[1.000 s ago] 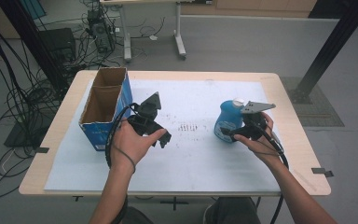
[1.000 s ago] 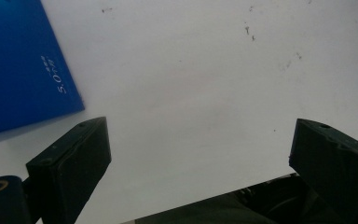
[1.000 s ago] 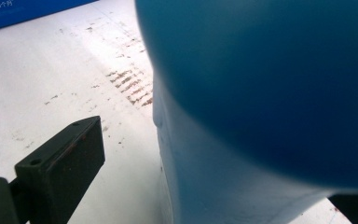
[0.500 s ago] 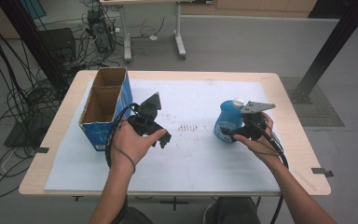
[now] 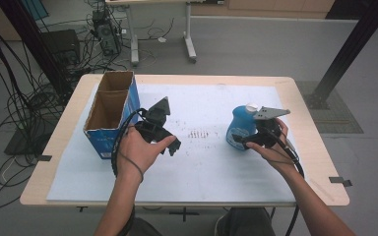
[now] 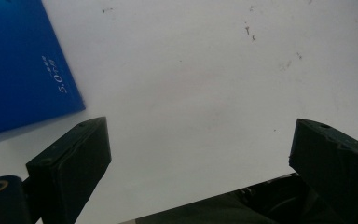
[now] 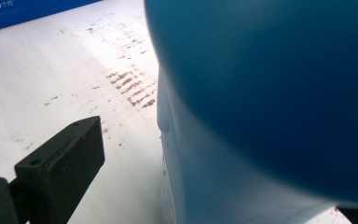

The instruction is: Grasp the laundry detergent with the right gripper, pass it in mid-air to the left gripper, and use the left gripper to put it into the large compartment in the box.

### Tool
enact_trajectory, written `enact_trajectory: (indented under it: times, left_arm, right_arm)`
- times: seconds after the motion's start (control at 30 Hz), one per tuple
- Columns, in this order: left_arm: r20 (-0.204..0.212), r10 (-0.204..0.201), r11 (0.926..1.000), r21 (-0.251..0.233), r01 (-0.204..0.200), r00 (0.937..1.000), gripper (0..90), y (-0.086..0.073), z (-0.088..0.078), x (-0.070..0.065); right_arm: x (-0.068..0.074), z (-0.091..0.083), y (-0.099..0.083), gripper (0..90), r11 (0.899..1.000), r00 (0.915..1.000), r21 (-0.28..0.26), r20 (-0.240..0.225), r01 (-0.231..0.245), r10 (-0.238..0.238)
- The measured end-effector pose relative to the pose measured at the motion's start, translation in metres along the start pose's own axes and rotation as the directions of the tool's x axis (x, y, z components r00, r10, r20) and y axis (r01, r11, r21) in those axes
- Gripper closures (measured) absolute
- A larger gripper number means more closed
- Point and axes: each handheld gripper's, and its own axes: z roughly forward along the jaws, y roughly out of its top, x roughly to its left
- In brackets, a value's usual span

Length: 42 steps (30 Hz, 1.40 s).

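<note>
Nothing moved since second ago: right tongs (image 5: 243,139) spread around blue bottle (image 5: 239,125), unclamped; left tongs (image 5: 170,145) open, idle; grasp pending.

**Left gripper above the white surface**

The left gripper (image 6: 200,154) holds its two black fingers (image 6: 72,161) wide apart, with nothing between them. Beneath lies the white surface (image 6: 191,79), marked by a few dark specks. A blue box (image 6: 23,65) with white print occupies the upper left corner, near the left-hand finger.
</note>
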Motion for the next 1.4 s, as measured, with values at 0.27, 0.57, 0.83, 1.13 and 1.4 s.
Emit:
enact_trajectory:
  times: [0.27, 0.57, 0.83, 1.13, 1.4]
  left_arm:
    - [0.000, 0.003, 1.0000, -0.004, -0.003, 1.0000, 5.8, 0.0003, -0.0016, 0.0001]
    - [0.002, 0.005, 1.0000, -0.004, -0.005, 1.0000, 5.8, -0.0001, -0.0006, 0.0000]
    - [0.002, 0.002, 1.0000, -0.006, -0.002, 1.0000, 5.8, 0.0004, -0.0016, -0.0004]
    - [0.004, 0.000, 1.0000, -0.004, 0.000, 1.0000, 5.8, 0.0002, -0.0011, -0.0004]
    - [0.002, 0.003, 1.0000, -0.005, -0.003, 1.0000, 5.8, 0.0004, -0.0014, 0.0001]
  right_arm:
    - [0.0010, 0.0003, 0.0002, 2.3, 1.000, 1.0000, 0.000, -0.002, 0.001, -0.001]
    - [0.0011, 0.0003, 0.0001, 2.2, 1.000, 1.0000, 0.000, -0.002, -0.001, 0.001]
    - [0.0010, 0.0000, 0.0005, 2.2, 1.000, 1.0000, -0.004, 0.000, -0.002, 0.002]
    - [0.0013, 0.0003, 0.0006, 2.2, 1.000, 1.0000, -0.002, 0.001, 0.002, -0.002]
    - [0.0022, 0.0011, 0.0005, 2.2, 1.000, 1.0000, -0.001, -0.001, 0.004, -0.004]
